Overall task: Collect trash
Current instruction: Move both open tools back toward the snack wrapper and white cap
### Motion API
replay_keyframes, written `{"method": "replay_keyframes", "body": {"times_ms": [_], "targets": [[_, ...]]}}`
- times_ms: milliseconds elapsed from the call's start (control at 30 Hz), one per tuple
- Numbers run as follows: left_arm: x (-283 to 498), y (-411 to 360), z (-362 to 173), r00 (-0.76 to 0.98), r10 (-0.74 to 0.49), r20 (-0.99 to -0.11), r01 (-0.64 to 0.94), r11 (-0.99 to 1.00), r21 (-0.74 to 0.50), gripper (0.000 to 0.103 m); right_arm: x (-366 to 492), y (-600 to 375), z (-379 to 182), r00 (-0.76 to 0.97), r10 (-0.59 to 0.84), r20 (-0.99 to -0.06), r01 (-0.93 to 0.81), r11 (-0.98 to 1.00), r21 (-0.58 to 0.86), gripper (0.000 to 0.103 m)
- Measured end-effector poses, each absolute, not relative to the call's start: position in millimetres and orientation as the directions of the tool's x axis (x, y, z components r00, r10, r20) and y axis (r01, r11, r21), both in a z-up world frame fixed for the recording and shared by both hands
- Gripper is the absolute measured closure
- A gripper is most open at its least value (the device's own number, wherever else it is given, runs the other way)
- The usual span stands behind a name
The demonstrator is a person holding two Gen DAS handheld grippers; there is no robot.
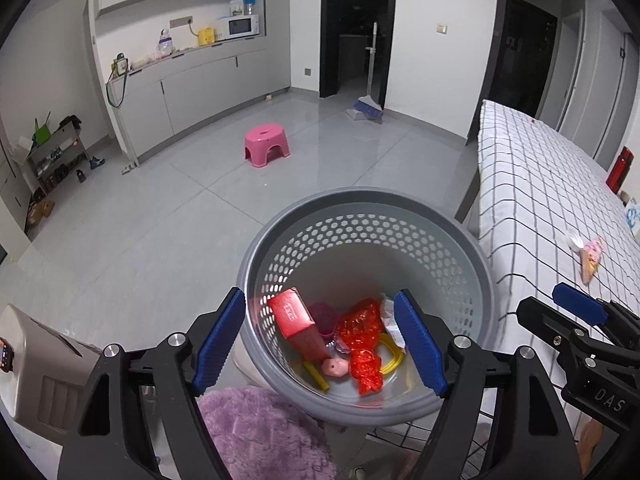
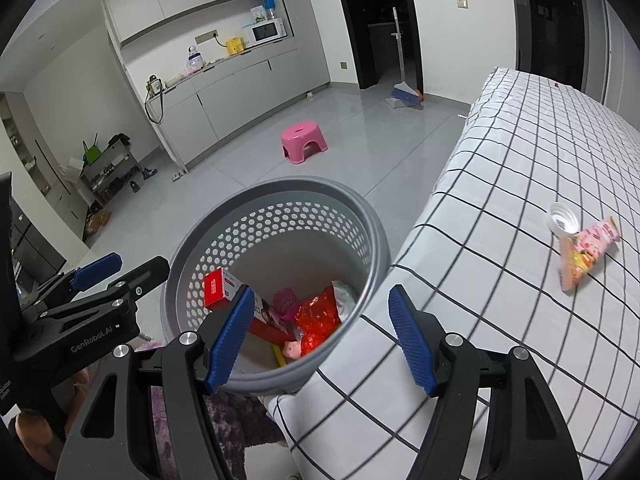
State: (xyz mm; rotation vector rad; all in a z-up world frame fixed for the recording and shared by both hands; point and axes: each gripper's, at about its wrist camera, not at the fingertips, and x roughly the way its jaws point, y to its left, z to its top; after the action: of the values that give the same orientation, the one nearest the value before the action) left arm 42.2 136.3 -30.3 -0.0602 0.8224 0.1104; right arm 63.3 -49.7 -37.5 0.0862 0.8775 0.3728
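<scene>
Trash left to collect: a pink snack wrapper (image 2: 588,252) and a white bottle cap (image 2: 563,219), touching on the checked bed sheet (image 2: 500,184), beside the grey perforated bin (image 2: 376,232). Both look light; the wrapper is soft and crinkly, best pinched mid-body, the cap stiff. My right gripper (image 2: 322,336) stands wide and empty. My left gripper (image 1: 320,344), over the bin, is wide, holding nothing.

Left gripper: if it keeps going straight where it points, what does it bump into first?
Probably the trash inside the gray bin. The open left gripper aims down into it, with the red wrapper about midway between its fingers. Depth is hard to judge here.
</scene>
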Motion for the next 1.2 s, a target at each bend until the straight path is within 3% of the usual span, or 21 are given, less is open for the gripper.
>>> {"method": "replay_keyframes", "body": {"times_ms": [700, 1200], "targets": [[36, 39, -21, 0.691, -0.061, -0.720, 0.069, 0.997, -0.019, 0.017, 17, -166, -34, 0.660, 0.216, -0.719, -0.063, 0.970, 0.234, 0.036], [63, -47, -25, 0.664, -0.162, -0.730, 0.218, 0.976, -0.019, 0.016, -1, -267, -53, 0.651, 0.082, -0.755, 0.154, 0.959, 0.237, 0.036]]}}
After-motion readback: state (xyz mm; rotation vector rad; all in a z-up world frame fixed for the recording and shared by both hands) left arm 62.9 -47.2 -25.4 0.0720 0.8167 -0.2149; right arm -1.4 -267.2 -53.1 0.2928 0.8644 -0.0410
